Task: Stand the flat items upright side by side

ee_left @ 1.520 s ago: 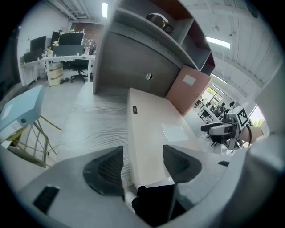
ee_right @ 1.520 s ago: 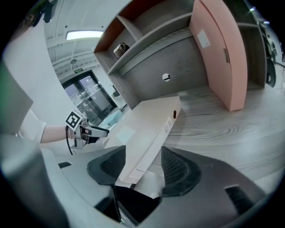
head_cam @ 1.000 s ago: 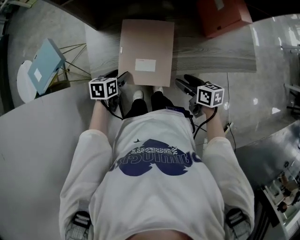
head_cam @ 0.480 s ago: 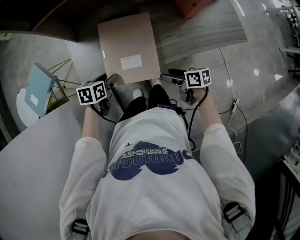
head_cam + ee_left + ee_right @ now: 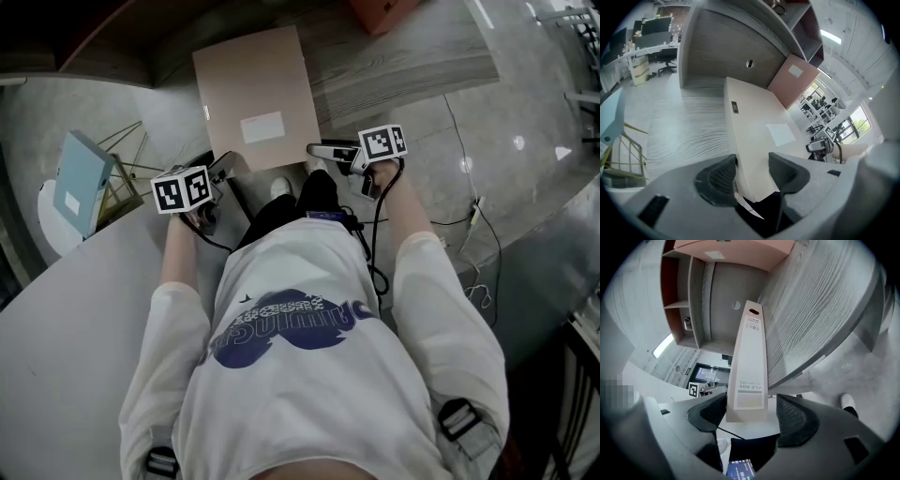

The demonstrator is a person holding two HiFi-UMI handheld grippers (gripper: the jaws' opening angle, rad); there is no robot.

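I am seeing the file box (image 5: 253,94) lying flat on the shelf (image 5: 403,70), lengthwise ahead. The right gripper (image 5: 751,404) jaws, just opening, are straddling its spine. The left gripper (image 5: 752,171) jaws are spread round its corner.

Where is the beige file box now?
Head view, top centre: the file box lies flat on the wooden shelf, near end between left claw and right claw.

Before me runs 1 grey wood-grain shelf board (image 5: 412,66). On it 1 beige file box (image 5: 255,94) lies flat, label up, its near end overhanging the front edge towards me. 1 orange-brown box (image 5: 380,11) sits further back, apart from it.
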